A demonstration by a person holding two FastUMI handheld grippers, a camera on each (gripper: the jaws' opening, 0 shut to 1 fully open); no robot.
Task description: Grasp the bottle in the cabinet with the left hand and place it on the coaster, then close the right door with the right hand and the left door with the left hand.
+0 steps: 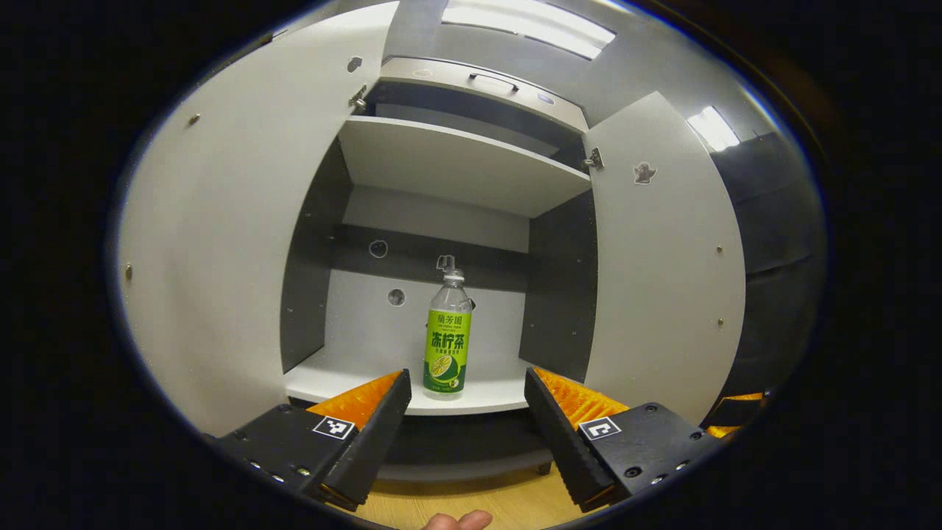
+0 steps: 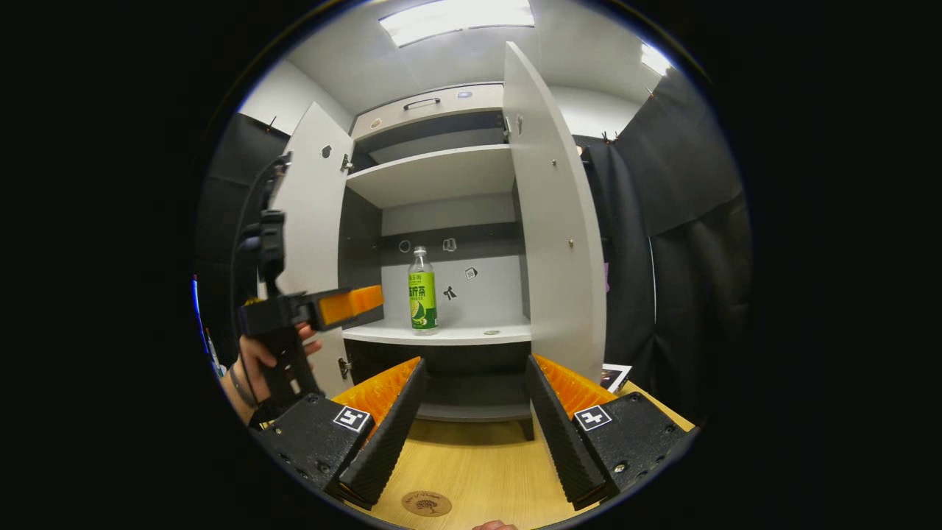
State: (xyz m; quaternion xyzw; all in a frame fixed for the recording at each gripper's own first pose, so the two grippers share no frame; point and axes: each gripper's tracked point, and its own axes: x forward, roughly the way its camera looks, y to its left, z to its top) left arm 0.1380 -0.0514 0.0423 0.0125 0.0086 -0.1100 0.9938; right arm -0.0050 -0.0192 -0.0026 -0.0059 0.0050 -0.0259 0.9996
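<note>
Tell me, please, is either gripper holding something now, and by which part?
Nothing is held. The left gripper and right gripper are both open; the clear plastic bottle with a green label stands untouched on the cabinet shelf.

Each claw point(image 1: 467, 412) had black blocky mounts with screws and square coded tags; a cable looped from the left claw point(image 2: 352, 303), bracelets on the wrist point(image 2: 241, 386).

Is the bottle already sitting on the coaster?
No, the bottle stands upright on the cabinet shelf, while the coaster lies bare on the wooden table.
</note>
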